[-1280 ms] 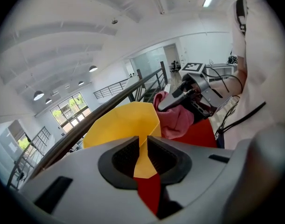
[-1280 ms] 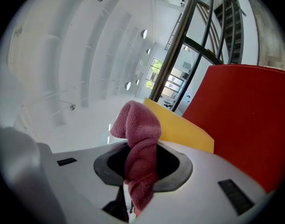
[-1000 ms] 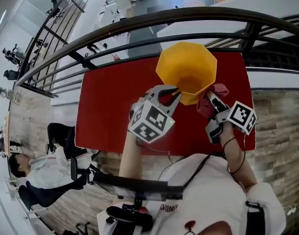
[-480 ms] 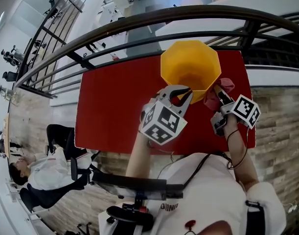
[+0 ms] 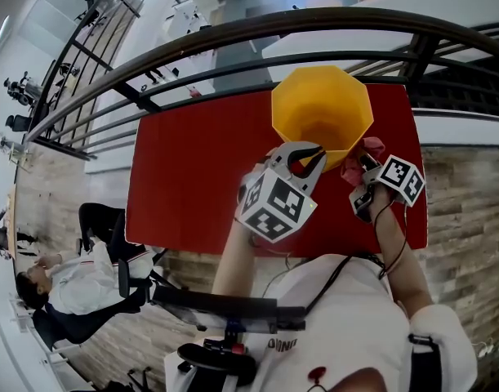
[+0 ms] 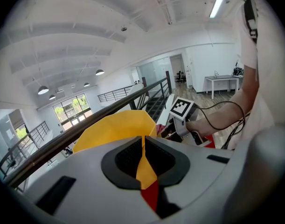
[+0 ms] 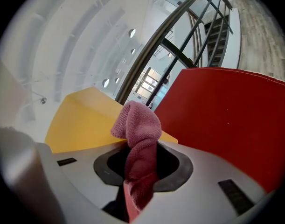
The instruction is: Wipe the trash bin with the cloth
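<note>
Swung to the right since a second ago, the left gripper now sits at the near rim of the yellow bin. Its jaws have just been closing and are clamped on the thin rim wall that runs between them. The right gripper has dropped lower at the bin's right side, its jaws clenched on a bunched pink cloth whose folded end sticks out past the tips. The cloth lies close against the bin's outer wall below the rim, though actual contact cannot be made out. The bin, nudged slightly rightward over the same second, stands upright and open-topped at the far edge of the red table, just inside a dark curved railing. A seated person is visible on the floor level below, at lower left.
</note>
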The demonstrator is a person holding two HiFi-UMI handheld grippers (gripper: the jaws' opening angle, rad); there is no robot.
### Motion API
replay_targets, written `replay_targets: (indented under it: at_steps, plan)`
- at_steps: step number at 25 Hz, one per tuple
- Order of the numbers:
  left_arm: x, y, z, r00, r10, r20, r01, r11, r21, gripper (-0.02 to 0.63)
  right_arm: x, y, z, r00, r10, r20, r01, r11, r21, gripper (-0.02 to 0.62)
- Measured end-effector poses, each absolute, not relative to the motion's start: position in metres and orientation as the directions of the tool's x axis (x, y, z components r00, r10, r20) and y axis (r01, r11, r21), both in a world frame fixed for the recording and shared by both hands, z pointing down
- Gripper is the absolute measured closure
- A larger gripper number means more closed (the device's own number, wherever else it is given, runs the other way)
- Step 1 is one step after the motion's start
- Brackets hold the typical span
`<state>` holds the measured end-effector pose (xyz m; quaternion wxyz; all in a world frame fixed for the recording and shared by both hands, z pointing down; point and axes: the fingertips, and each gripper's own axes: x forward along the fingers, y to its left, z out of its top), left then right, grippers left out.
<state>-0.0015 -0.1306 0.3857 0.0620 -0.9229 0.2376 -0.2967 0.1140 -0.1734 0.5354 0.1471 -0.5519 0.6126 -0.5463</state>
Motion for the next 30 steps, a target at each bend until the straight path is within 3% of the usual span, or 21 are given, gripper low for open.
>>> replay_targets:
  at_steps: [22, 30]
  plan:
    - [-0.002, -0.132, 0.385, 0.721, -0.465, 0.514, -0.409, -0.884, -0.226, 0.585, 0.107, -0.178, 0.623, -0.359, -0.722, 0.592, -0.575, -0.328, -0.749, 0.495]
    - [0.005, -0.128, 0.384, 0.742, -0.445, 0.502, -0.397, -0.894, -0.207, 0.588, 0.112, -0.168, 0.595, -0.372, -0.743, 0.556, -0.537, -0.315, -0.782, 0.495]
